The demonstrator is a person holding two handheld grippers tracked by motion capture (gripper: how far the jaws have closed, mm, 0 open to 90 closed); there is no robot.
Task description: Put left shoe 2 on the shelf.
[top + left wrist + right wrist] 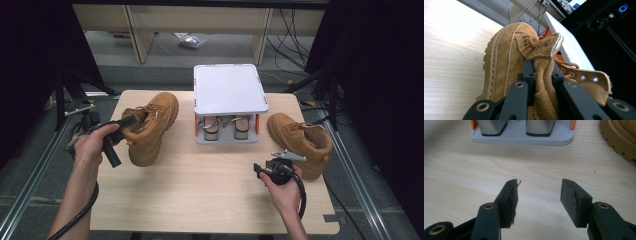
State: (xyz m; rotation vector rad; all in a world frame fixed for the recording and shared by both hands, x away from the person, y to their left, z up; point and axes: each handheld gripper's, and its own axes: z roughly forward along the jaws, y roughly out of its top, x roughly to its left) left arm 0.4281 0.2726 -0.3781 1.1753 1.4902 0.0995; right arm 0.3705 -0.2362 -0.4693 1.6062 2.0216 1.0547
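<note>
Pale wood of the table [200, 190] lay nearest me, bare between my two forearms. My right gripper [270, 169] hovered low over that wood near the front right, its jaws spread apart with nothing between them; in the right gripper view I saw only bare tabletop in the gap between the black pads [570, 200]. Just beyond it, on the right side of the table, the second boot [302, 142] stood on its sole, apart from the gripper.

On the left, my left gripper [131, 121] was clenched on the collar of the tan boot [150, 127]. In the left gripper view the jaws pinched the padded edge and tongue [546, 47] between them, laces and metal eyelets [589, 78] showing to the right. That boot was tipped over on its side, toe pointing away from me toward the far edge of the table.

Farther back, at the table's middle, a grey stand [227, 137] with orange sides carried a white flat top [229, 89], and two foot-shaped forms [226, 125] sat under it, side by side.
</note>
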